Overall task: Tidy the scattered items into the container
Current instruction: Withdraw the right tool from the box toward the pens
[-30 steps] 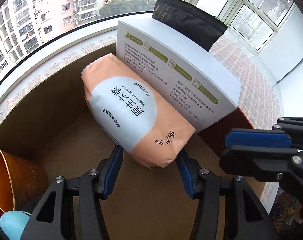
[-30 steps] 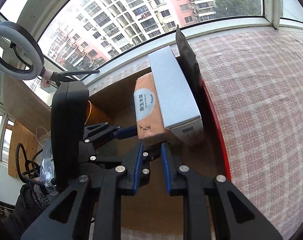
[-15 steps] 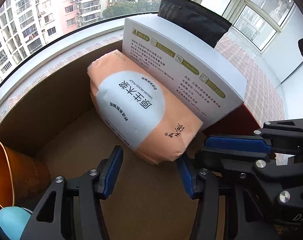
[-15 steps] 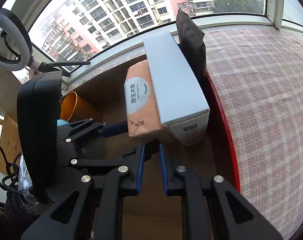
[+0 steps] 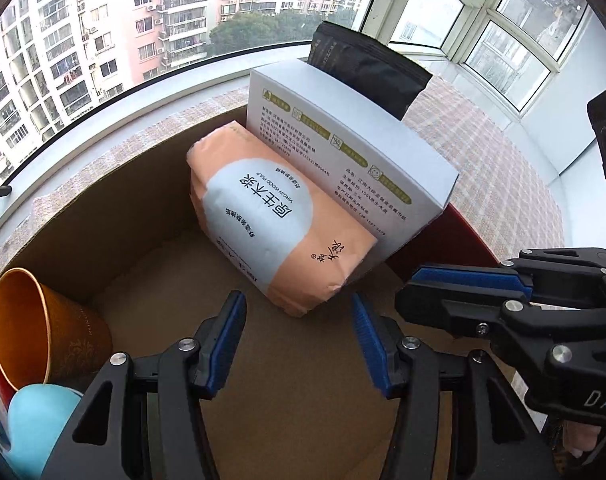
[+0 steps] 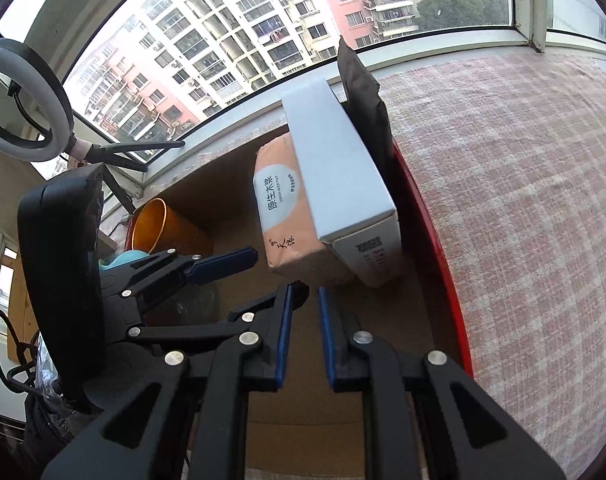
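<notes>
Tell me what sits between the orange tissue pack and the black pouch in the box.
The white carton stands on edge between the tissue pack and the black pouch; both wrist views show it.

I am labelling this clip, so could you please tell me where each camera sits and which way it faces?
Left wrist: on the left gripper, looking down into the cardboard box at the tissue pack; its open fingers and the right gripper show.
Right wrist: on the right gripper, facing the white carton and window; its narrow-set fingers and the left gripper show.
Both share pack, carton, black pouch, orange cup.
</notes>
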Demonstrator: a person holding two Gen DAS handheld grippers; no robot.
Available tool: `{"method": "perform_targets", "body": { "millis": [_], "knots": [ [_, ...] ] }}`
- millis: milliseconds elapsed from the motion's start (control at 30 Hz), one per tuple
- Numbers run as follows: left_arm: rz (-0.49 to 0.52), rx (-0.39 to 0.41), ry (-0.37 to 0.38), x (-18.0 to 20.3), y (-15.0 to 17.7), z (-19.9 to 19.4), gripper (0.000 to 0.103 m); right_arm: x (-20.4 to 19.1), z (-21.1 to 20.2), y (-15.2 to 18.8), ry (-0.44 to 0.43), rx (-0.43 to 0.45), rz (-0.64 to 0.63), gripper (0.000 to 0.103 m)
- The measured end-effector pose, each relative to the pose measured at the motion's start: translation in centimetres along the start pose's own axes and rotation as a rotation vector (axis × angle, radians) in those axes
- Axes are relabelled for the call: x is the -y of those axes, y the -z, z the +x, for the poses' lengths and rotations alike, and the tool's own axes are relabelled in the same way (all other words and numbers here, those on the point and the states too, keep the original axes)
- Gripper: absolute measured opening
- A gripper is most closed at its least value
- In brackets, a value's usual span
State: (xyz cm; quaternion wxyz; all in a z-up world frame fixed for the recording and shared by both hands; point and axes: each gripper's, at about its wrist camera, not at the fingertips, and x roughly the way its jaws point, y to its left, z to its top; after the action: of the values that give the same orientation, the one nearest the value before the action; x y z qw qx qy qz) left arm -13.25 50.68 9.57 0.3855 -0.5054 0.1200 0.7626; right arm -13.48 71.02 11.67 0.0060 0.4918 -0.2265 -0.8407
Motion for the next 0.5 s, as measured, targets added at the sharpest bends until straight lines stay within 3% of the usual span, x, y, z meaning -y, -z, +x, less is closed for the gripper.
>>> {"method": "perform_targets", "body": {
  "millis": [100,167,333,400,500],
  "knots": [
    [-0.006,0.045,0.009,1.0,1.9,-4.0,0.052,-0.4,-2.6,0.8,0.002,0.067,0.020,0.020],
    [-0.004,0.086,0.022,2.2,3.0,-6.9,0.052,-1.0,-4.4,2.0,-0.005,0.108,0.032,0.035],
    [0.015,0.172,0.052,2.8,2.3,-12.6,0.062,-2.5,-8.9,4.9,-0.021,0.210,0.060,0.054],
    [0.022,0.189,0.051,2.4,1.2,-13.9,0.063,-3.6,-10.6,6.4,-0.029,0.238,0.054,0.055],
    [0.002,0.212,0.027,0.2,3.4,-15.3,0.064,-4.9,-12.8,8.1,-0.039,0.267,0.045,0.056]
  ]
}}
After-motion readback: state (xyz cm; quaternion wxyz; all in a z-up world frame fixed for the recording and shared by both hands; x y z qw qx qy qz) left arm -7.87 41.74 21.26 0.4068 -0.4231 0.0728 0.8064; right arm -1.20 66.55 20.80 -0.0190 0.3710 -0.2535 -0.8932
